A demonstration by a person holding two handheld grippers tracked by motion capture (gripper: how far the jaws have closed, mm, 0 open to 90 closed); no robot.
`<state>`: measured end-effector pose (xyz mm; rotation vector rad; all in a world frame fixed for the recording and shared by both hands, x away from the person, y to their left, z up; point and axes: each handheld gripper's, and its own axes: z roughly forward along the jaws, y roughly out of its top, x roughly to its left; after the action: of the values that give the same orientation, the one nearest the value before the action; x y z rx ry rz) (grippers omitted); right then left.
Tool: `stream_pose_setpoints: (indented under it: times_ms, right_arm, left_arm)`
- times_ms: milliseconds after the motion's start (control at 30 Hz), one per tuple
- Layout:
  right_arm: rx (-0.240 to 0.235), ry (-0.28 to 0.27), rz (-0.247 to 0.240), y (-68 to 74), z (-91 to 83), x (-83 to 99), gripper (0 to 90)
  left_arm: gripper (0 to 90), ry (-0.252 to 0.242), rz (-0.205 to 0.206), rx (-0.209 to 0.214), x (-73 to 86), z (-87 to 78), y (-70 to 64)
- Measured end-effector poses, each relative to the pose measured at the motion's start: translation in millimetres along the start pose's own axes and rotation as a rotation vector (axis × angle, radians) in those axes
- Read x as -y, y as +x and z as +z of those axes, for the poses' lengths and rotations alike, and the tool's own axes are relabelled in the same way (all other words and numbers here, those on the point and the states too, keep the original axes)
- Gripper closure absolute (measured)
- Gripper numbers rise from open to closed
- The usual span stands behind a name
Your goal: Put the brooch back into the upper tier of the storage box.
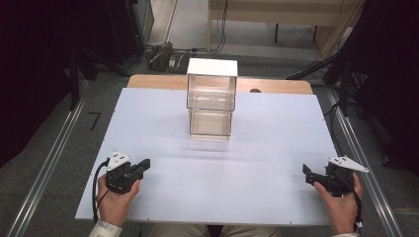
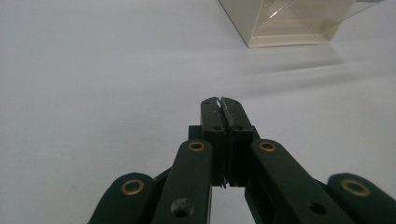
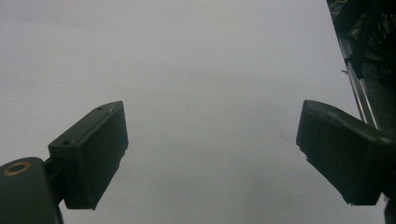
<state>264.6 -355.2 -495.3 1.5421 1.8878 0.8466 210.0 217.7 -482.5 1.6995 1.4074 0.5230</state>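
Observation:
A clear two-tier plastic box (image 1: pixel 211 101) with a white top stands at the middle back of the white board (image 1: pixel 222 163). My left gripper (image 1: pixel 145 164) rests near the front left of the board, held by a hand, its jaws pressed together with nothing between them (image 2: pixel 220 101). In the left gripper view the clear box's lower corner (image 2: pixel 289 23) lies ahead and to the right. My right gripper (image 1: pixel 307 174) sits near the front right, jaws spread wide (image 3: pixel 212 149) over bare board. Both grippers are far from the box.
The board lies on a wooden table (image 1: pixel 276 86) whose far edge shows behind the box. Metal floor rails (image 1: pixel 49 163) run along both sides. Cables and dark equipment (image 1: pixel 163 57) lie on the floor beyond the table. The board's right edge and a rail (image 3: pixel 357 84) show in the right gripper view.

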Motion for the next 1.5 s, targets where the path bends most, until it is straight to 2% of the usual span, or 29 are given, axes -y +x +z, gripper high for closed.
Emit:
stream_pose_setpoints:
  times_ms: [200,667,1033,1500]
  right_arm:
    - [-0.003,0.000,-0.001,0.0,0.2,0.0,7.4]
    - [-0.007,-0.005,-0.001,0.3,0.1,-0.3,7.5]
    - [-0.007,-0.002,0.005,-0.3,-0.3,-0.1,7.5]
    - [-0.014,-0.006,-0.001,0.2,0.0,-0.2,7.5]
  left_arm:
    - [90.0,-0.010,0.016,0.005,-5.5,-0.9,-4.3]
    - [90.0,-0.025,0.024,0.013,-15.6,-2.4,-8.6]
    - [90.0,-0.046,0.028,0.050,-29.3,2.6,-19.7]
    - [90.0,-0.057,0.029,0.070,-39.1,6.3,-26.0]
